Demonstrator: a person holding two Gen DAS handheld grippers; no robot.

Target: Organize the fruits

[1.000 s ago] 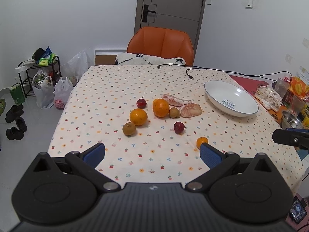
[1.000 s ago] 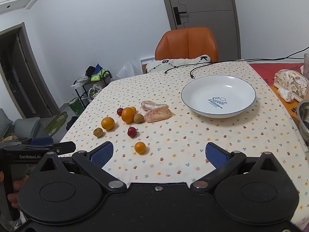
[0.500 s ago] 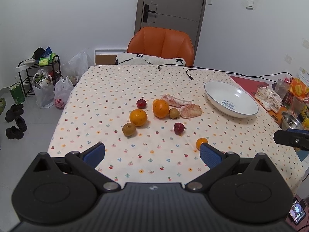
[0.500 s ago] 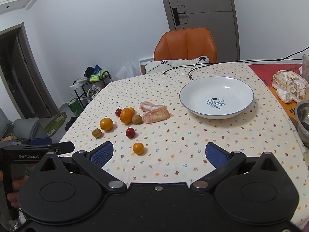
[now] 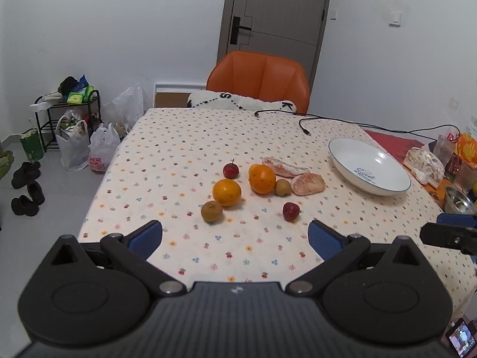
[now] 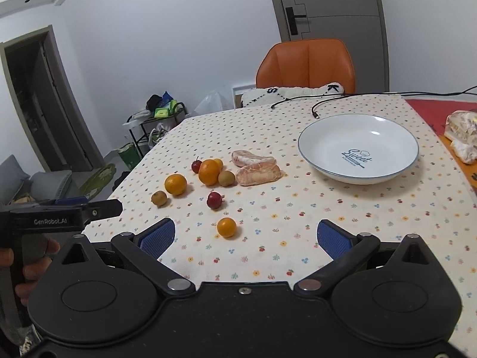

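Fruits lie on the table ahead of both empty, spread-apart tongs.

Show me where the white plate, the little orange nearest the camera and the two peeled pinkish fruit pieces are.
White plate (image 6: 313, 152): right wrist view, on its bare left inner wall.
Small orange (image 6: 226, 227): right wrist view, on its middle.
Peeled fruit pieces (image 6: 258, 173): right wrist view, on the middle of the nearer piece.
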